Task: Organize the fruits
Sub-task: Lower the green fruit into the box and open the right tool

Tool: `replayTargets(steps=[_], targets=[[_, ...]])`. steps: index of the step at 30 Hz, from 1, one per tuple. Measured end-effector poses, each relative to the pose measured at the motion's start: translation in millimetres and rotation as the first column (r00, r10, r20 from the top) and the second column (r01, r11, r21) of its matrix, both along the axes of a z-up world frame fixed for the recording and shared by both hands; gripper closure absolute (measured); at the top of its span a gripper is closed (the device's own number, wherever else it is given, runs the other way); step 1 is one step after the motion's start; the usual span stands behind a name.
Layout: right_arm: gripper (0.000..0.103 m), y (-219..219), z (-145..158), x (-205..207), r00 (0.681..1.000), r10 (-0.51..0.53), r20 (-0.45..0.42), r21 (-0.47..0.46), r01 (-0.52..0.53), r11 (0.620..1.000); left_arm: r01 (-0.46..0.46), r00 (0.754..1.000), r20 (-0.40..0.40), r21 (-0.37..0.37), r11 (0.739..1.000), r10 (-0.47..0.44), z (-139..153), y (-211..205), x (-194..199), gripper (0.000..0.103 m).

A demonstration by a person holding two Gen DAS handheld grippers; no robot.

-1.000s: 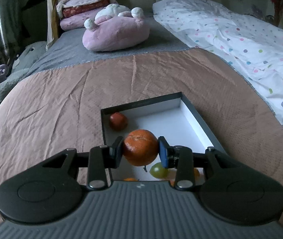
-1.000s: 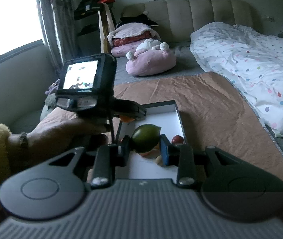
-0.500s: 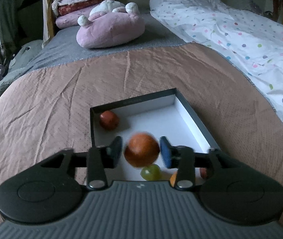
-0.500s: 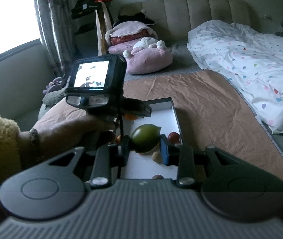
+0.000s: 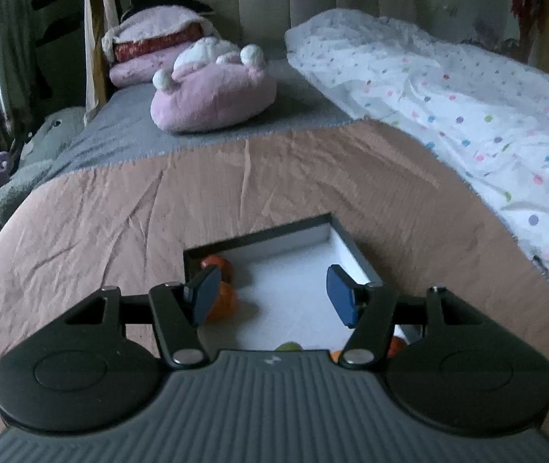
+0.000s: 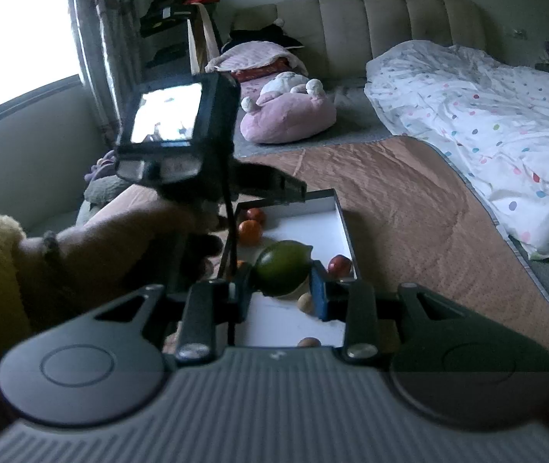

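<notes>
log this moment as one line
left gripper: just opened, empty | orange: in box | right gripper: holds lime

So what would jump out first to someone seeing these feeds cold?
Probably the green fruit clamped in the right tool, hovering over the white-lined box on the brown blanket. Next, the left tool, open and empty above the box, with an orange lying inside near its far left corner.
</notes>
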State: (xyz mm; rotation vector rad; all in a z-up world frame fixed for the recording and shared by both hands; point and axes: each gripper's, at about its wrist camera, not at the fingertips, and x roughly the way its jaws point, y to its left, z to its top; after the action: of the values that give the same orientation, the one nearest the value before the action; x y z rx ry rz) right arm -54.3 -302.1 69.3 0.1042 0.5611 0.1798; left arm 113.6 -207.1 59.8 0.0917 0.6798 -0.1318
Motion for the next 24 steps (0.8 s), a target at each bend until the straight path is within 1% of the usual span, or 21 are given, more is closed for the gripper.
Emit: replayTargets(steps=[3,8,14,17,20,22,23,24], targets=[[0.069,1.9,0.3,0.1,1.0,0.006,0.002,-0.001,-0.006,1.0,-0.001,1.0,0.021,-0.003,1.0,0.001,9.8,1.4,-6.3,0.033],[0.069,4.4,1.7,0.0,1.0,0.01,0.006,-0.004,-0.01,1.0,-0.01,0.999,0.036,0.008,1.0,0.009,15.9,5.6,-13.1,0.032],[0.069,2.1,4.8,1.4,1.0,-0.002,0.023,-0.009,0.002,1.0,-0.026,0.999,0.029,0.026,0.999,0.025,7.2,20.6,-19.3,0.032],[0.069,-3.5,4.2,8.6,0.999,-0.025,0.025,-0.02,0.025,0.999,-0.022,1.0,0.016,0.027,0.999,0.021,-0.9,34.2,-30.5,0.032],[0.069,-7.6,-5.3,27.2,1.0,-0.031,0.0,-0.039,0.031,0.999,-0.014,1.0,-0.016,0.006,1.0,0.014,-8.6,49.7,-42.3,0.032],[0.069,-6.1,-15.4,42.3,1.0,-0.007,-0.029,-0.044,0.006,0.999,-0.005,0.999,-0.033,-0.01,1.0,0.004,-12.9,58.8,-54.4,0.031],[0.069,-4.6,-20.8,49.5,0.999,0.001,-0.046,-0.044,-0.003,0.999,0.003,0.999,-0.042,-0.02,1.0,-0.004,-14.8,62.5,-60.2,0.029],[0.069,-1.8,-27.3,57.9,0.998,0.012,-0.066,-0.043,-0.015,0.999,0.011,0.999,-0.052,-0.028,1.0,-0.013,-16.6,66.6,-67.2,0.024]])
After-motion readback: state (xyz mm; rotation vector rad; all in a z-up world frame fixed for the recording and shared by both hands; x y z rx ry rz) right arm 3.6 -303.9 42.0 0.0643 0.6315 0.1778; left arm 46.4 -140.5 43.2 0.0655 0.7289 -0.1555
